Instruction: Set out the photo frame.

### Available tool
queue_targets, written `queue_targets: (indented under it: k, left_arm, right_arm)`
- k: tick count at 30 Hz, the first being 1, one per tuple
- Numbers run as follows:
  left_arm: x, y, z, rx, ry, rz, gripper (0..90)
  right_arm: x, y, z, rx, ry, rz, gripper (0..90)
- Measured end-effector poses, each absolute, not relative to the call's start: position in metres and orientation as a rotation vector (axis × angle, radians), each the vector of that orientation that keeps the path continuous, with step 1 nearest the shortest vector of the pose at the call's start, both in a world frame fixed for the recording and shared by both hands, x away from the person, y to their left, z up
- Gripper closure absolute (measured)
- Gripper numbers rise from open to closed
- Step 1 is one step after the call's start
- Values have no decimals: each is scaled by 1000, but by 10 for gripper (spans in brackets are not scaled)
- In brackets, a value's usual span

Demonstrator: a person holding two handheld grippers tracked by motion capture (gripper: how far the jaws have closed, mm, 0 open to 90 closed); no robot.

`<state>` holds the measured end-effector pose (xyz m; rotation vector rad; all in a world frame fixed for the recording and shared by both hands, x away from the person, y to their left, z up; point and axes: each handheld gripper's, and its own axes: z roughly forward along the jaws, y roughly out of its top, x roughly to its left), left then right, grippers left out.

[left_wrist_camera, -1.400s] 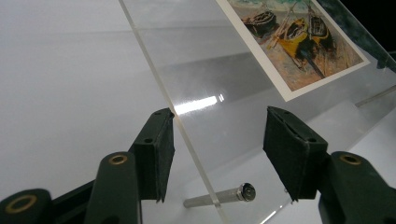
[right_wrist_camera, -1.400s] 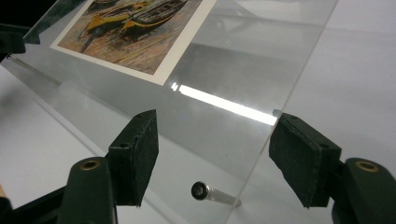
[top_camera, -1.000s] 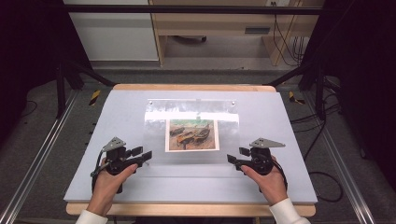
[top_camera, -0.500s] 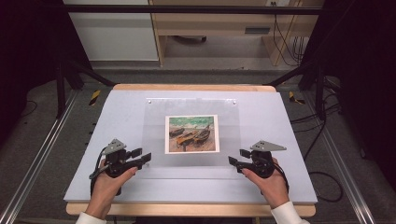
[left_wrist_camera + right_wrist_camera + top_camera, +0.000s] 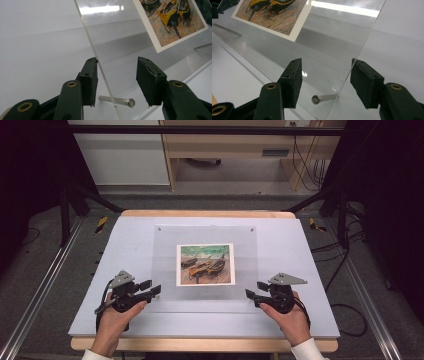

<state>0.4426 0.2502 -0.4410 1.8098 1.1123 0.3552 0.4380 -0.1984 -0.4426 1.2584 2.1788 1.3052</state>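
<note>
I'm seeing a white bench (image 5: 310, 270) with a clear acrylic panel (image 5: 165, 250) lying flat at its centre, a boat painting print (image 5: 205, 264) under or in it, mid-panel. Two small fixings sit at the panel's far corners.

Left side: left gripper (image 5: 152, 290) sits at the panel's near-left corner, held by the left hand (image 5: 114, 320), cable looping off to the left. Jaws wide apart. In the left gripper view the panel's left edge (image 5: 100, 67) runs up between the jaws, just beside the left pad, whether touching I cannot tell. A short metal standoff pin (image 5: 117, 101) pokes through the panel low between the jaws. Print corner (image 5: 175, 22) is far right in that view.

Centre: nothing lies on top of the panel.

Right side: right gripper (image 5: 251, 294) at the panel's near-right corner, right hand (image 5: 287, 317) behind it, grey three-cornered plate on top. Jaws wide apart too. In the right gripper view the panel's right edge (image 5: 362, 50) passes between the jaws, close to the right pad; contact unclear. Second standoff pin (image 5: 323, 98) sits low between the jaws, head facing the camera. Print (image 5: 272, 15) at upper left there.

Around: black frame struts left and right of the bench, rails on the floor either side, cables (image 5: 350, 265) trailing on the floor at right, a wooden desk (image 5: 235, 150) beyond the far edge.
</note>
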Motion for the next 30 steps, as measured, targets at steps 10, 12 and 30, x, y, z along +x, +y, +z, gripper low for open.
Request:
queue_targets:
  k: [10,12,30]
  left_arm:
    - [439,251,-441,1808,1115,362,536]
    - [438,250,-440,1817,1112,369,539]
    - [428,248,-439,1829,1122,411,572]
  right_arm:
    - [432,-199,-444,1253,2175,1298,464]
    - [430,-199,-444,1252,2172,1297,467]
    - [421,-200,-445,1241,2164,1281,528]
